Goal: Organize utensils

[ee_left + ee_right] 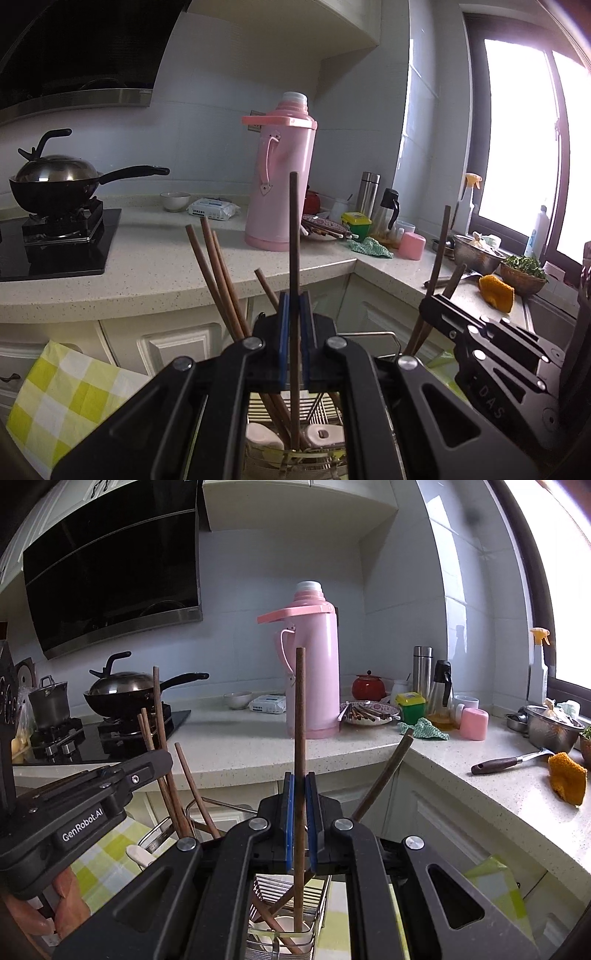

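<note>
My left gripper (294,306) is shut on a brown wooden chopstick (294,236) that stands upright, its lower end down in a wire utensil basket (325,413). Several more chopsticks (218,280) lean in that basket, with white spoons (321,435) at the bottom. My right gripper (300,786) is shut on another upright chopstick (300,716), its lower end in the wire basket (291,893). The right gripper also shows in the left wrist view (436,306), and the left gripper shows in the right wrist view (162,760), close beside it.
A pink thermos (314,672) stands on the speckled counter (236,746). A plate of chopsticks (369,712), jars and bottles sit behind it. A wok (125,694) sits on the stove at left. A spatula (506,762), orange cloth (567,779) and steel bowl (546,727) lie at right. Yellow checked cloth (62,402) lies below.
</note>
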Motion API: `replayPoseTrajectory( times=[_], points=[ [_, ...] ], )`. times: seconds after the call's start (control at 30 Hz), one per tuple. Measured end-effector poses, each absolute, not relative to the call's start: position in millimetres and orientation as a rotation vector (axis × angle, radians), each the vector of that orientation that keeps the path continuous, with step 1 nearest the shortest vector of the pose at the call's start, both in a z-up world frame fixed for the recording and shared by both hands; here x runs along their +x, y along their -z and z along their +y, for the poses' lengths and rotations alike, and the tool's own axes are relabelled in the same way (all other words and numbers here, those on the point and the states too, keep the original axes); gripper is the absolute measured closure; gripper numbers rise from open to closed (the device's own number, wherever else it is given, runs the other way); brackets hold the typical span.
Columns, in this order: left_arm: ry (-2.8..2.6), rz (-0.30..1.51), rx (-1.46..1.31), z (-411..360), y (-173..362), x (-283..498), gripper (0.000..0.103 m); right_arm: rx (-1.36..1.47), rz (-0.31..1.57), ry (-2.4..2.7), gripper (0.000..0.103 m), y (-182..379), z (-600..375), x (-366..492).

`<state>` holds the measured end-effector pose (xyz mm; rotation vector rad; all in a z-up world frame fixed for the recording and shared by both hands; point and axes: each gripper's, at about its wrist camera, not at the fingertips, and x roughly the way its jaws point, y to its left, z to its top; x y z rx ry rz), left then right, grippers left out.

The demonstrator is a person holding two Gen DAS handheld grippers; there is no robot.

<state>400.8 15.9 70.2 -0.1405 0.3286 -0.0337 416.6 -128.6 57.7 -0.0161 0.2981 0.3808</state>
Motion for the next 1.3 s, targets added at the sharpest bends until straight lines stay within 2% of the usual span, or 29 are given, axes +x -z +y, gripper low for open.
replayPoseTrajectory(
  times=[0.23, 0.3, 0.33, 0.37, 0.4, 0.43, 0.47, 0.5, 0.67, 0.73, 0.8, 0.97, 1.17, 1.3],
  points=[
    [-0.004, 0.358, -0.137, 20, -60, 406, 0.097, -0.009, 0.334, -0.367, 0.093, -50, -128, 422],
    [-0.007, 0.362, -0.120, 20, -60, 406, 0.092, -0.007, 0.340, -0.364, 0.093, -50, -128, 422],
    [-0.011, 0.365, -0.113, 21, -61, 406, 0.090, -0.007, 0.342, -0.359, 0.089, -51, -128, 422],
    [-0.017, 0.364, -0.110, 21, -61, 405, 0.087, -0.003, 0.343, -0.355, 0.079, -51, -129, 422],
    [-0.025, 0.364, -0.109, 22, -60, 404, 0.082, 0.005, 0.341, -0.352, 0.072, -52, -131, 421],
    [-0.030, 0.366, -0.112, 23, -61, 404, 0.079, 0.017, 0.334, -0.346, 0.057, -52, -134, 420],
    [-0.037, 0.367, -0.116, 25, -61, 403, 0.072, 0.031, 0.325, -0.339, 0.050, -53, -137, 418],
    [-0.045, 0.364, -0.122, 27, -62, 402, 0.066, 0.044, 0.321, -0.333, 0.050, -55, -140, 417],
    [-0.076, 0.347, -0.105, 33, -70, 393, 0.056, 0.064, 0.314, -0.307, 0.050, -64, -154, 409],
    [-0.098, 0.331, -0.087, 34, -75, 385, 0.044, 0.072, 0.308, -0.297, 0.050, -68, -158, 404],
    [-0.126, 0.307, -0.062, 34, -81, 375, 0.026, 0.077, 0.303, -0.286, 0.049, -72, -163, 398],
    [-0.161, 0.247, -0.011, 32, -98, 344, 0.004, 0.080, 0.294, -0.270, 0.031, -87, -171, 377],
    [-0.146, 0.260, 0.025, 30, -107, 314, 0.004, 0.056, 0.303, -0.294, 0.020, -94, -176, 341],
    [-0.145, 0.271, 0.010, 30, -106, 292, 0.004, 0.044, 0.315, -0.312, 0.018, -92, -178, 316]
  ],
)
